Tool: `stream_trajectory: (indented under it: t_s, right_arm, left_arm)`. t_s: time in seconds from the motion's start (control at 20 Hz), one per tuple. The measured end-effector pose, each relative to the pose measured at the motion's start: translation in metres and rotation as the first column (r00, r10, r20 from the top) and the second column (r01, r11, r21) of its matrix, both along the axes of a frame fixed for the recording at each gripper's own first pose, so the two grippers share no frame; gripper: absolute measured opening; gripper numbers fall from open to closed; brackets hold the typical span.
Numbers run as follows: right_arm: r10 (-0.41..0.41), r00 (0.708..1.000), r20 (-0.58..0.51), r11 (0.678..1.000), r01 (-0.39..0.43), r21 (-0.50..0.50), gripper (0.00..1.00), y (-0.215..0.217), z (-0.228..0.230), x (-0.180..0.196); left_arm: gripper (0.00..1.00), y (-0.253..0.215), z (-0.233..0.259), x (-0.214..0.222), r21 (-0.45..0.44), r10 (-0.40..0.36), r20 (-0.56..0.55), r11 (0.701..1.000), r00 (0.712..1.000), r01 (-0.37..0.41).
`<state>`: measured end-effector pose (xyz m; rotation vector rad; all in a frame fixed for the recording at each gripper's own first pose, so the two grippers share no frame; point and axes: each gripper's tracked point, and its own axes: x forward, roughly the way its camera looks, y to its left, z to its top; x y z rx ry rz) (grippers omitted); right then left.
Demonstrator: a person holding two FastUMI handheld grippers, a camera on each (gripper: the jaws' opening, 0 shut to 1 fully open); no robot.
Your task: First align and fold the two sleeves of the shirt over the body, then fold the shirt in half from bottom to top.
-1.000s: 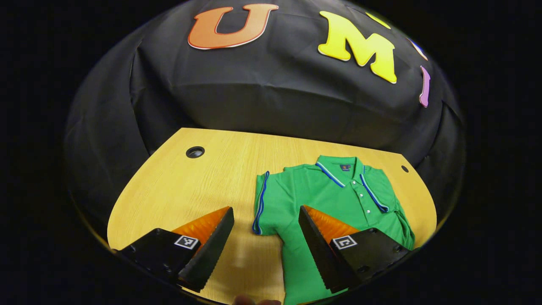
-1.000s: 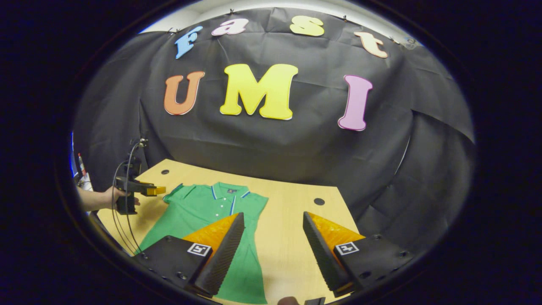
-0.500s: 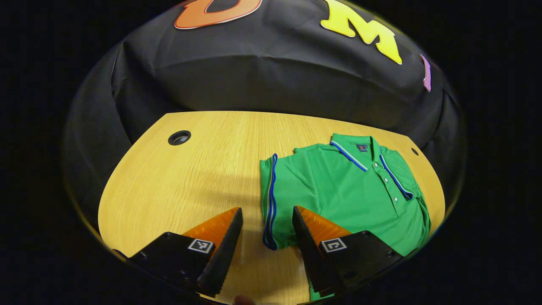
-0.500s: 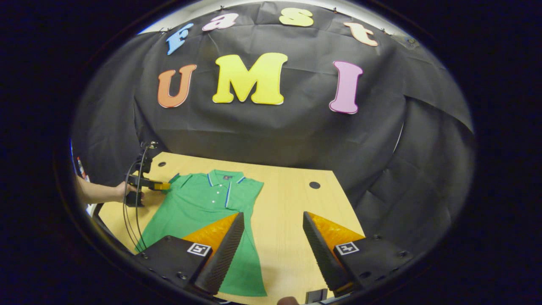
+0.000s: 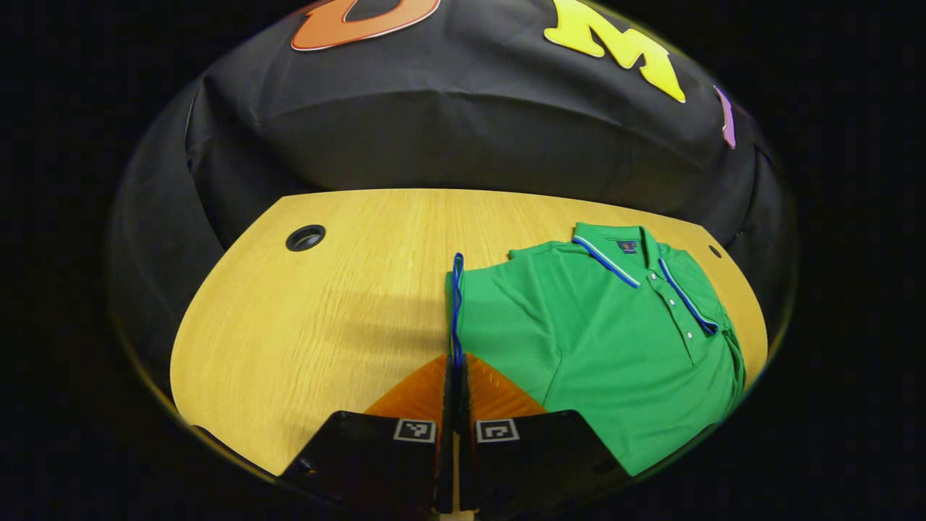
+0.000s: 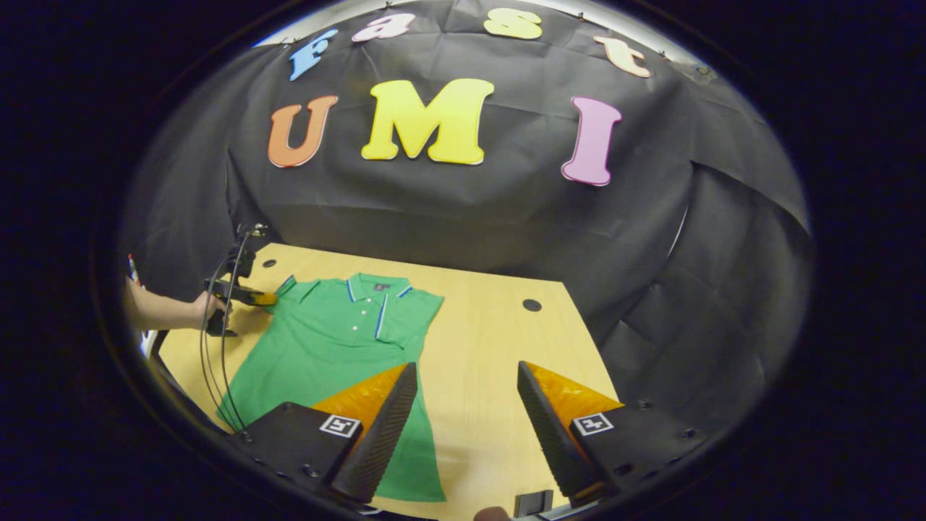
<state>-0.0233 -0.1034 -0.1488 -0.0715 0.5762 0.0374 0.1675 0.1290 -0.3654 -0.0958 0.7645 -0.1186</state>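
Observation:
A green polo shirt (image 5: 600, 325) with blue-and-white trim lies face up on the wooden table (image 5: 318, 318). In the left gripper view my left gripper (image 5: 456, 369) is shut on the blue-edged cuff of the shirt's sleeve (image 5: 456, 304), which stands up on edge between the fingers. The right gripper view shows the shirt (image 6: 325, 340) at the left, its other sleeve folded in over the body (image 6: 423, 307). There a hand holds the left gripper (image 6: 264, 298) at the sleeve. My right gripper (image 6: 466, 409) hangs open above the table, right of the shirt's lower part, holding nothing.
Black cloth walls close off the table's far side. A round cable hole (image 5: 305, 237) sits at the table's far left and another (image 6: 532, 305) at the far right. A cable (image 6: 217, 347) trails from the left gripper over the table edge.
My left gripper closed on the sleeve cuff, which now stands up on edge. The right gripper stayed open and its view of the shirt shifted only slightly.

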Motion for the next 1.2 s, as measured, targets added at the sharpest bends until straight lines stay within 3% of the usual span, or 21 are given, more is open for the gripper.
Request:
stream_trajectory:
  t_s: [0.15,0.5,0.65,1.0,1.2]
  right_arm:
    - [-0.010,1.000,0.016,1.000,0.010,0.009,0.96,0.005,0.001,0.001]
    - [-0.035,0.998,0.050,0.998,0.033,0.046,0.96,-0.002,0.012,0.002]
    - [-0.050,0.996,0.078,0.997,0.045,0.067,0.96,-0.005,0.020,-0.002]
    - [-0.093,0.992,0.089,0.992,0.086,0.088,0.94,-0.019,0.021,-0.015]
    - [-0.103,0.991,0.084,0.991,0.094,0.096,0.96,-0.022,0.018,-0.018]
  left_arm:
    - [0.04,0.001,0.019,0.007,0.020,0.010,0.048,1.000,0.999,-0.011]
    - [0.03,-0.037,0.064,0.016,0.003,0.004,0.076,1.000,0.997,-0.004]
    - [0.03,-0.071,0.072,0.010,-0.060,0.008,0.055,0.998,0.998,-0.004]
    - [0.04,-0.151,0.077,0.008,-0.105,-0.080,0.044,0.991,0.996,0.084]
    - [0.13,-0.186,0.086,0.001,-0.152,-0.114,0.076,0.980,0.991,0.125]
